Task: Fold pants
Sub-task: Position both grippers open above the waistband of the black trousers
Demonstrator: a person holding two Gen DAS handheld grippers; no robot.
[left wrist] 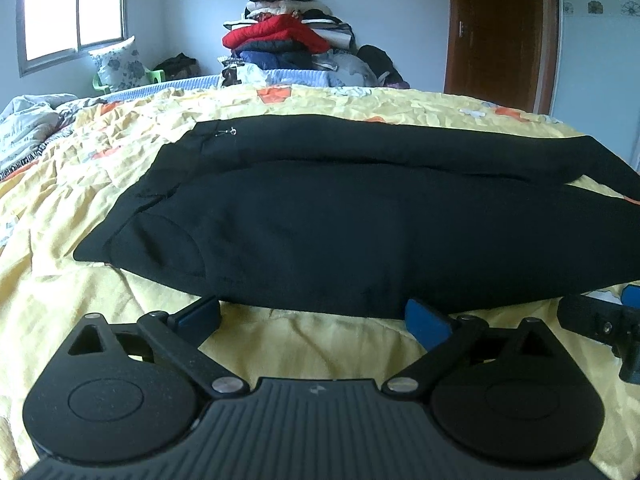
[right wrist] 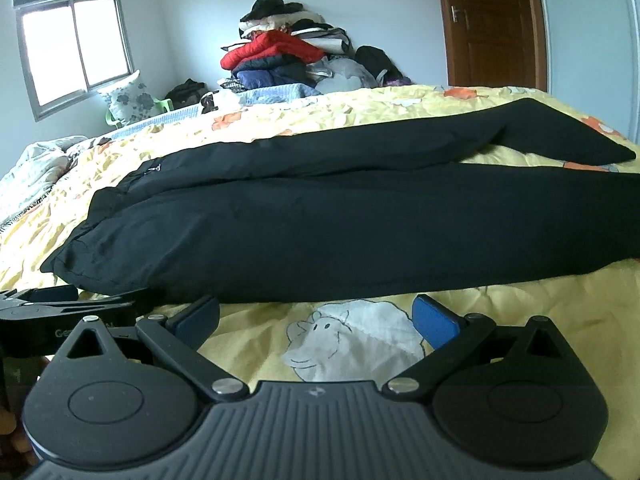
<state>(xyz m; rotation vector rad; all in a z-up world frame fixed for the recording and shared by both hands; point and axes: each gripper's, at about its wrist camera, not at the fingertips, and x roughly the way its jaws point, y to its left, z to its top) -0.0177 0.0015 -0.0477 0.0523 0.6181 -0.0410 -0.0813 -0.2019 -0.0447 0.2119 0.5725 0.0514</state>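
Black pants lie flat on the yellow bedspread, waist to the left, both legs stretching right; they also show in the right wrist view, where the far leg bends at its end. My left gripper is open and empty, low over the spread just in front of the pants' near edge by the waist end. My right gripper is open and empty, just in front of the near leg's edge. The right gripper also shows at the left wrist view's right edge, and the left gripper at the right wrist view's left edge.
A pile of clothes is stacked at the far side of the bed. A floral pillow leans under the window. A crumpled quilt lies at the far left. A brown door stands at the back right.
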